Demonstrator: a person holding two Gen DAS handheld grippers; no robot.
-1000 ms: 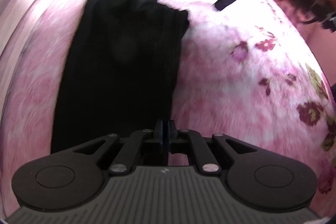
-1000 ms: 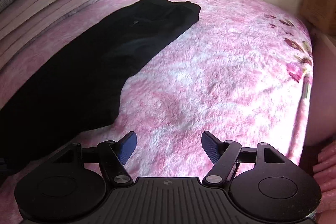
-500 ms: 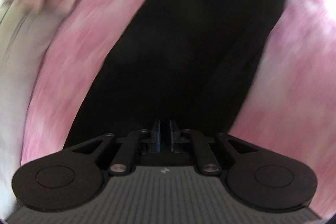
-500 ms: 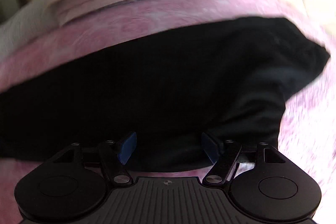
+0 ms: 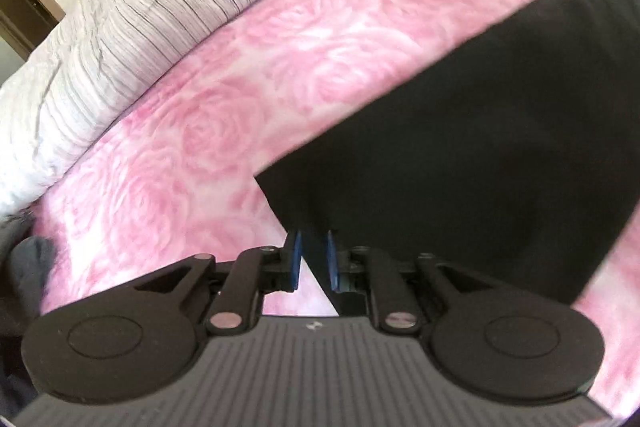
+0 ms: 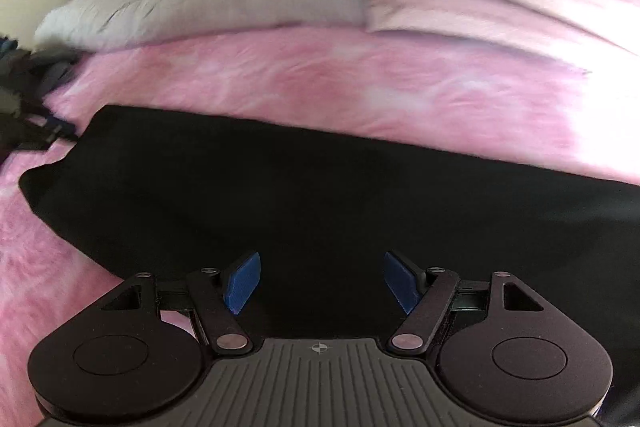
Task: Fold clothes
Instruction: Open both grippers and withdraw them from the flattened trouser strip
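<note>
Most of both views is taken up by a bed (image 5: 360, 39) covered with a pink rose-patterned blanket (image 6: 360, 79), on which a long black garment (image 6: 320, 195) is spread flat; it appears to be laid out this way so that its edges can be reached and brought over one another. Behind it, a grey striped quilt (image 5: 168, 3) and a stack of folded pink bedding (image 6: 480, 3) are piled along the far side, clear of the folding area. In the left wrist view the garment runs from the upper right down to a squared end, and the left gripper (image 5: 313, 261) is held low at that end's corner, angled along the blanket. Its jaws are drawn narrow, and a tip of black cloth is seen between the blue pads (image 5: 295, 259), so the corner is judged to be pinched for lifting. The right gripper (image 6: 322, 283) is held low over the middle of the garment's near edge, level with the bed, its jaws spread wide with nothing between them, seemingly readied to close on that edge.
</note>
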